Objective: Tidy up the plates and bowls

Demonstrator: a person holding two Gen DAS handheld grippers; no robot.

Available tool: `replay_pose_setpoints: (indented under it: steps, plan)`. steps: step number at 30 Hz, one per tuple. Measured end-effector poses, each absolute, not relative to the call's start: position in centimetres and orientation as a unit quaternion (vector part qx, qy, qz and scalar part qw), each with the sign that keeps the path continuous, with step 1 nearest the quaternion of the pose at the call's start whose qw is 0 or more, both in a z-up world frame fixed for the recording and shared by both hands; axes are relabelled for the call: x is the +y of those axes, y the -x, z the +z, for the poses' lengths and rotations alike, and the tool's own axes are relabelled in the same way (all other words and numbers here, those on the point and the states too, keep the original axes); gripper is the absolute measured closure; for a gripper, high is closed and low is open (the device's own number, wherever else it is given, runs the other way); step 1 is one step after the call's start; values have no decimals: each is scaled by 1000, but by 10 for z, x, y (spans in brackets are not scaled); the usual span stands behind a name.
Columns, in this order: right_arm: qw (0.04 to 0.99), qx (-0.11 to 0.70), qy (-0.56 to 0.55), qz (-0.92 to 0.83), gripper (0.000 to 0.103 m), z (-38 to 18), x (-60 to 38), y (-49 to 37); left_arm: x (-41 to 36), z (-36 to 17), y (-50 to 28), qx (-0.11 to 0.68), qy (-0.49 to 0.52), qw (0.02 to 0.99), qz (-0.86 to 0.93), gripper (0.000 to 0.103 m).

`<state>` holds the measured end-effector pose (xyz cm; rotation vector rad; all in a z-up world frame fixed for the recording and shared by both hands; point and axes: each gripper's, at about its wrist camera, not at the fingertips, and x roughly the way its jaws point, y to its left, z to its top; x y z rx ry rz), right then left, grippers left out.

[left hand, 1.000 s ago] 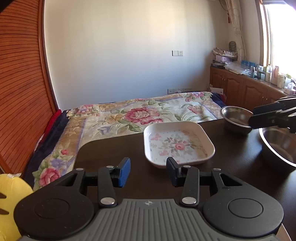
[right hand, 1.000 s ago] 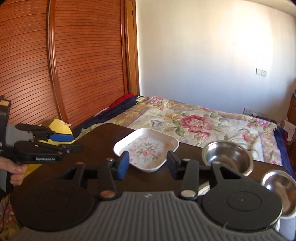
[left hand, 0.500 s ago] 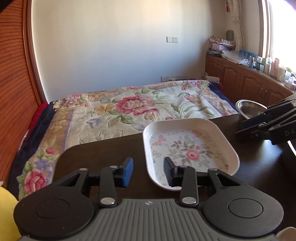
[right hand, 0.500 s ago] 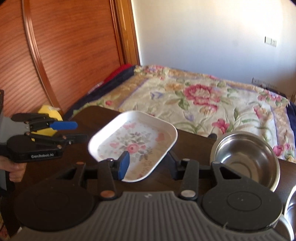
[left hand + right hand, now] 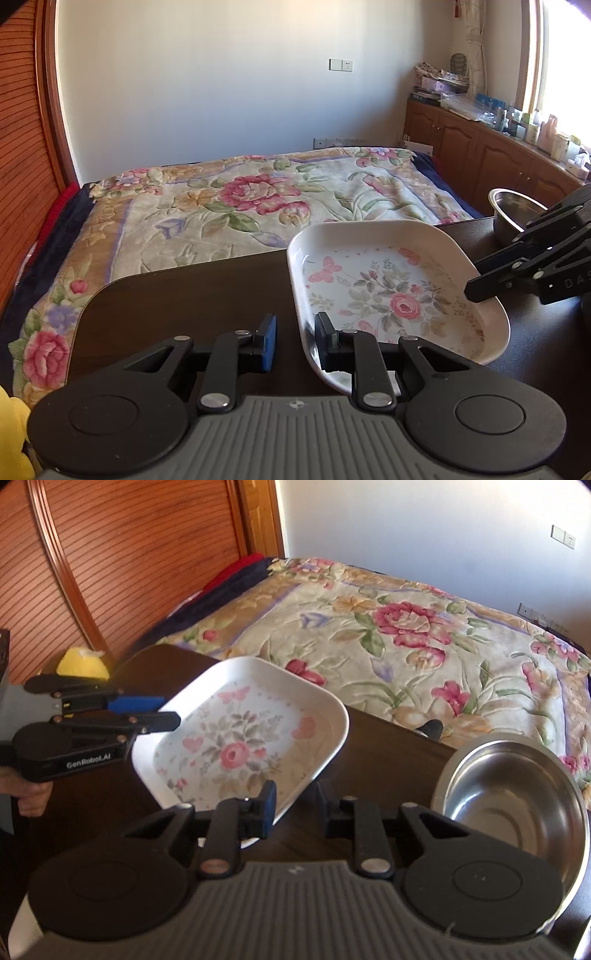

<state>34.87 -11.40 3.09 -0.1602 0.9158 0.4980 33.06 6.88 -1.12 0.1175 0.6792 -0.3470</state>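
Note:
A white square plate with a floral print (image 5: 391, 295) (image 5: 236, 746) lies on the dark table (image 5: 184, 295). My left gripper (image 5: 298, 341) straddles its near left rim, blue pad outside and black finger inside. The jaws are closing, and a gap still shows beside the blue pad. My right gripper (image 5: 295, 805) straddles the opposite rim, blue pad over the plate and black finger outside. Those jaws are closing too, with a gap at the black finger. Each gripper shows in the other's view, the right gripper (image 5: 480, 291) and the left gripper (image 5: 162, 712). A steel bowl (image 5: 509, 805) (image 5: 513, 218) stands right of the plate.
A bed with a floral cover (image 5: 258, 199) runs along the table's far edge. A yellow object (image 5: 83, 662) sits off the table's left end by a slatted wooden door (image 5: 110, 554). A person's hand (image 5: 29, 794) holds the left gripper. Wooden cabinets (image 5: 480, 155) line the right wall.
Both grippers have moved forward and down to the plate from opposite sides. Their jaws have narrowed and now stand around its rims. The plate and the bowl look larger and nearer.

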Motion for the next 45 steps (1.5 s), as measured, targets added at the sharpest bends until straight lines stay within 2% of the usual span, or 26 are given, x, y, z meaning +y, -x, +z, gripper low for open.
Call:
replay_pose_setpoints:
  steps: [7,27,45]
  plan:
    - [849,457,89,252,78,24,-110,-355,68,-12,-335,330,-53,926,-174,79]
    - [851,446,100,259,80,28,-108,-346,68,-9,-325,340,-37,921,-188,83]
    - [878,396,73,258,83,69,-121,-300,61,52,-254,291,-60,936,-191,83]
